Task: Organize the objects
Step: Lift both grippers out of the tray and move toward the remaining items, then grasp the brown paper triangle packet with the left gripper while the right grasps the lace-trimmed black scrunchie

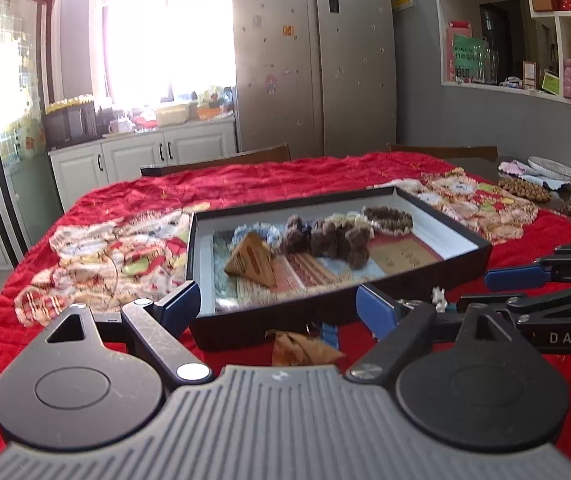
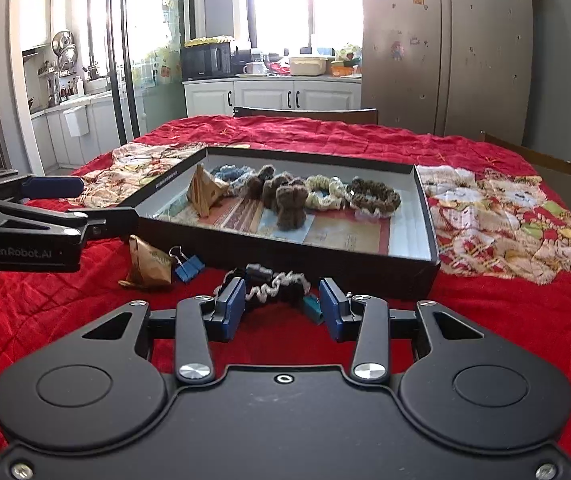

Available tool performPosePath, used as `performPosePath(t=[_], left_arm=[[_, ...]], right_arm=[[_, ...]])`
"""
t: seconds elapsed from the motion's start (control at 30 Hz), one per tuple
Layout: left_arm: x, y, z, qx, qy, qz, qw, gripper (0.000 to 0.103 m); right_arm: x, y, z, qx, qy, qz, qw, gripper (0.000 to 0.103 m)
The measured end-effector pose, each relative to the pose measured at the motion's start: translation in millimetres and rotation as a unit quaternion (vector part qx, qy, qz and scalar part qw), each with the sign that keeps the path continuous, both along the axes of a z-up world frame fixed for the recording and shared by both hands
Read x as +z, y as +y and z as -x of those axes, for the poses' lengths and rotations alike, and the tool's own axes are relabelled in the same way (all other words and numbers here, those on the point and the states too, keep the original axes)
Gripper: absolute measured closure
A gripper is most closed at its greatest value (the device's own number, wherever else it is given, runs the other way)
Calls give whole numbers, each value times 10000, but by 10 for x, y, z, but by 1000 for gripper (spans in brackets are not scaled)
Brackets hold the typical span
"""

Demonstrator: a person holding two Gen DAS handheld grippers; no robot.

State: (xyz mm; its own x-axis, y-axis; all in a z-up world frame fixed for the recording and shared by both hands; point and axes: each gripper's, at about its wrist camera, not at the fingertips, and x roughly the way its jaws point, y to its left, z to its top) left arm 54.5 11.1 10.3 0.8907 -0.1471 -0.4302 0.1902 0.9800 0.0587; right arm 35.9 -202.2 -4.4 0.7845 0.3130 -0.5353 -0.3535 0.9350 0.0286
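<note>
Both grippers are low over the red quilted cloth [image 2: 485, 320] covering the surface, right at the near wall of the shallow black cardboard box [image 2: 285, 256]. The left gripper [image 1: 281, 310] has its jaws spread wide and released, nothing between them; just beyond its blue pads lie a brown pyramid-shaped paper packet [image 1: 305, 348] and a blue binder clip [image 1: 330, 336], both on the cloth beside the box wall. The right gripper [image 2: 281, 306] has its jaws partly apart, and a black-and-cream crinkled hair scrunchie [image 2: 277, 286] lies on the cloth in the gap; I can't see the pads pressing on it. A small teal clip [image 2: 311, 309] sits just beside the right-hand pad.

Inside the box, on a patterned paper lining, there's a second brown pyramid packet [image 2: 205, 194] at the left end, then a pale blue scrunchie [image 2: 227, 174], a cluster of dark brown fuzzy scrunchies [image 2: 285, 196], a cream one [image 2: 325, 192] and a brown-and-cream one [image 2: 375, 196] toward the right. A patchwork cartoon cloth [image 2: 505, 216] lies spread to the right of the box.
</note>
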Motion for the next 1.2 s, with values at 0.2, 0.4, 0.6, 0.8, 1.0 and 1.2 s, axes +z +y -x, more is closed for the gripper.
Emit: performPosePath(t=[0.2,0.4,0.6,0.8,1.0,1.2], left_arm=[[-141,-8,-18,12,131,-64,9999,12],[-243,-61,-57,-15,232,-81,9997,12],[-329,-62,-119,55,332,-69,9994,12],[-384,-39,-177,97,427,-18,9990,13],[-422,-35,-207,72,497,43,9987,15],[-437,-33,-249,82,585,155,9981,21]], right_arm=[[-80,46,-9,-26,13,-44,10000,64],[-149,73,-55,-46,155,-242,9996,64],[-231,139,-124,5,301,-363,9989,64],[-295,171,-206,-83,409,-502,9979,65],[-350,195,-271,-138,482,-594,9970,69],[-382,204,-305,-193,510,-643,9964,73]])
